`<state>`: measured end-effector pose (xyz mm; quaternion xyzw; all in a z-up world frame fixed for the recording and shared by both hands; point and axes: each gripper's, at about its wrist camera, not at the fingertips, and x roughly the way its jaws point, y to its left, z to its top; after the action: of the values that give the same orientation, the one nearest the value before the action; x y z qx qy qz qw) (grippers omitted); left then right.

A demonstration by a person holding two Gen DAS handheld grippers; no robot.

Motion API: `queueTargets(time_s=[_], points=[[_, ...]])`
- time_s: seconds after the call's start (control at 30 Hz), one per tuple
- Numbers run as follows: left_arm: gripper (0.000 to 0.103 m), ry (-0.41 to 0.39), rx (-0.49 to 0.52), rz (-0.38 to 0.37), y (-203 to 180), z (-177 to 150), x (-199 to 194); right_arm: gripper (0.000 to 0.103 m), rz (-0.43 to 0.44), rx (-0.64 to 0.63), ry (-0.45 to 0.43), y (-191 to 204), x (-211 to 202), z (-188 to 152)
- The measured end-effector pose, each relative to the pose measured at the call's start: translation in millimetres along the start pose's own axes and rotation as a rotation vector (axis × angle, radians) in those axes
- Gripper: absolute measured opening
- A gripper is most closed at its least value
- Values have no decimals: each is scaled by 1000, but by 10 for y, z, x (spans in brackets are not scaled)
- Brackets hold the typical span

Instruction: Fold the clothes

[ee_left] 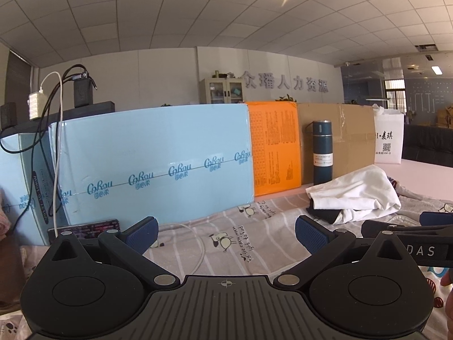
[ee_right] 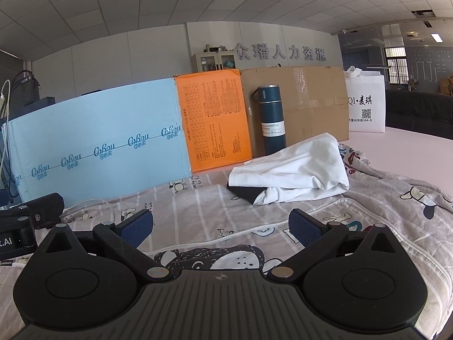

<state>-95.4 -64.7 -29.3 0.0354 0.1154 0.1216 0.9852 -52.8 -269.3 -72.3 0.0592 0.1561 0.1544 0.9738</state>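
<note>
Left gripper (ee_left: 226,233) and right gripper (ee_right: 220,225): fingers apart, empty. Left view alone shows a phone (ee_left: 85,230). White garment (ee_right: 294,170) lies crumpled, long axis left-right.

- Support surface: pale pink flat tabletop (ee_right: 410,141), largely covered by a grey striped quilted blanket with cartoon prints (ee_right: 198,206).
- On the blanket: crumpled white cloth garment (ee_right: 297,167) lying over a folded black garment (ee_right: 246,192); thin white cable (ee_left: 198,243).
- Standing along the far edge – dark teal cylindrical vacuum bottle (ee_right: 271,119), white fabric tote bag (ee_right: 366,104), upright.
</note>
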Motion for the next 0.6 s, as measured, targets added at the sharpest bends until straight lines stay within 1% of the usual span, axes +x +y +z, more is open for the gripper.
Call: queueTargets(time_s=[0.13,0.3,0.37,0.47,0.6], points=[[103,-8,-25,54,153,-46,-107,103,57,-7,-19,123,-22,-1],[103,-37,-50,131,358,-117,-319,103,156,-46,-23,405,-26,-8],[103,-53,-61,169,450,-147,-411,103,218,-64,-25,546,-31,-23],[103,-99,-92,239,628,-201,-591,103,315,-95,-25,773,-24,-48],[103,-147,-127,360,962,-243,-824,103,473,-144,1,1130,9,-37]])
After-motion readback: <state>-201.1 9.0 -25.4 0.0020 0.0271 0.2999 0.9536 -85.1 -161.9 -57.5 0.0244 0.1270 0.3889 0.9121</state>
